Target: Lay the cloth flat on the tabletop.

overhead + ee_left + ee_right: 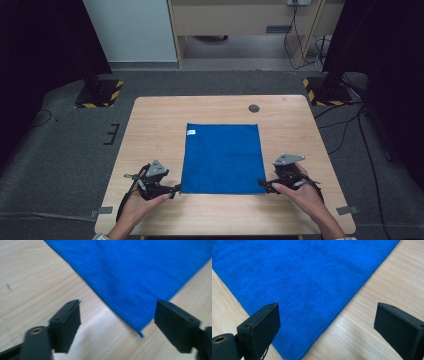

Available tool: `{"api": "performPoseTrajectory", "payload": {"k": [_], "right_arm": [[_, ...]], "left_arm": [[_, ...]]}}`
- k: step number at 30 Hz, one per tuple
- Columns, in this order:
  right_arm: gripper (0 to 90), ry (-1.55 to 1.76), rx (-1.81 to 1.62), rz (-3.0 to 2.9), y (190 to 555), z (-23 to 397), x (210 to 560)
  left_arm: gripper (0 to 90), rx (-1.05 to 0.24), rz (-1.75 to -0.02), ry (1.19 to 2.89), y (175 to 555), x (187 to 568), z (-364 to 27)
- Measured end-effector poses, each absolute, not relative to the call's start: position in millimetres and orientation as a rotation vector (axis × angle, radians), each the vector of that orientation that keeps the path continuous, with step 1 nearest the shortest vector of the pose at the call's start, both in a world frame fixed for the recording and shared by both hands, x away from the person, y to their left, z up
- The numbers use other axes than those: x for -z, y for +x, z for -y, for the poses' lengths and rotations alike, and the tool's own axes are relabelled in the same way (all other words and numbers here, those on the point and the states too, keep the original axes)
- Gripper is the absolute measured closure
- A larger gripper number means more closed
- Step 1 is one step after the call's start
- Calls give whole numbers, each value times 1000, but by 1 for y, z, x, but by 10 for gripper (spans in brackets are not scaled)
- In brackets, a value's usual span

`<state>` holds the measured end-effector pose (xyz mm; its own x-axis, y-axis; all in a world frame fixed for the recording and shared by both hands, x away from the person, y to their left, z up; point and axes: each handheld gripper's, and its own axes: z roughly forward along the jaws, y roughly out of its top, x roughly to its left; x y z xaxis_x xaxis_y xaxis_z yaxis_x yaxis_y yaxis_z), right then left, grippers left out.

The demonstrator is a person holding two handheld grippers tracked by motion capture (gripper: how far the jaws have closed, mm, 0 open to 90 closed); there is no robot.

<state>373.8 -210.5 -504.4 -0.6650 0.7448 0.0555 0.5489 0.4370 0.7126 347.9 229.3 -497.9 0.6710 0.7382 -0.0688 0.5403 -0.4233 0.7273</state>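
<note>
A blue cloth (221, 158) lies flat and spread out in the middle of the wooden table (160, 120), a small white label near its far left corner. My left gripper (176, 190) rests at the cloth's near left corner (141, 334); its jaws stand apart and hold nothing, with the corner lying between them on the table. My right gripper (262, 184) sits at the near right corner of the cloth (294, 285), jaws wide apart over the cloth edge, gripping nothing. A hand holds each gripper from the near side.
A small dark round cap (254, 108) is set into the table near its far edge. Two stands with yellow-and-black striped bases (100, 93) (325, 90) sit on the grey floor beyond the table. Cables (350, 125) trail at the right.
</note>
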Motion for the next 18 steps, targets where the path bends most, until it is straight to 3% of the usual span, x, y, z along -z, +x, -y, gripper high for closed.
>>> {"api": "performPoseTrajectory", "payload": {"k": [18], "right_arm": [[71,1102,-1037,-2444,397,177,496]], "left_arm": [[76,-342,-941,2129,399,486,-226]]}}
